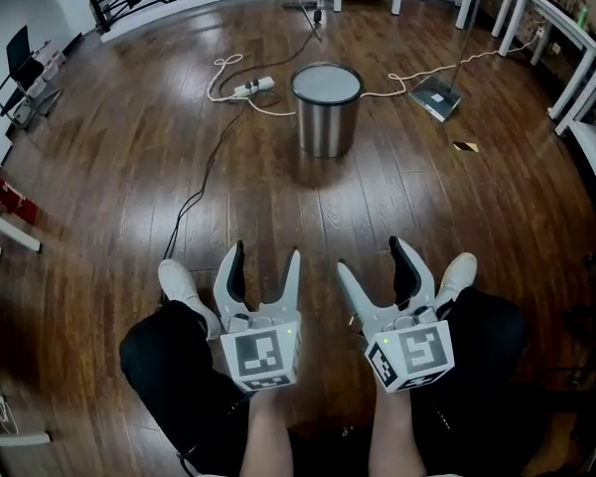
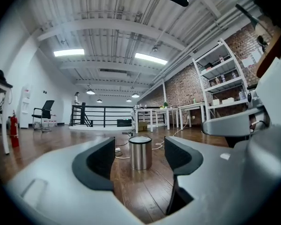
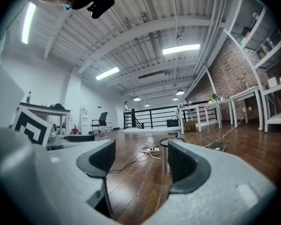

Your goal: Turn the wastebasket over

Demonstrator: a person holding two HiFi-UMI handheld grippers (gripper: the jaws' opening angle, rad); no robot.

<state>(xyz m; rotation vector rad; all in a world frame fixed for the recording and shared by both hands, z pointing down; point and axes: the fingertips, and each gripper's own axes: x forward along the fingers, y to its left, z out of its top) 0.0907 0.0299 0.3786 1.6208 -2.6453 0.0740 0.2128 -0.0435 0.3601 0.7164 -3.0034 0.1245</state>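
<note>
Wastebasket (image 1: 326, 109) upright on wood floor (image 1: 119, 177), well ahead of both grippers, apart from them. Power strip (image 1: 254, 86) with white cable near its left (head view). Left gripper (image 1: 263, 271): jaws wide, empty; basket seen far off between them. Right gripper (image 1: 380, 272): jaws wide, empty, basket partly behind the right jaw. Both held low and level, above the person's shoes (image 1: 182, 284).

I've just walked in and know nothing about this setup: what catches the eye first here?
A shiny steel wastebasket stands alone mid-floor on the dark wooden boards, a white power strip and cables beside it. Nearest the camera, the left gripper and right gripper point toward it, jaws apart and empty.
</note>
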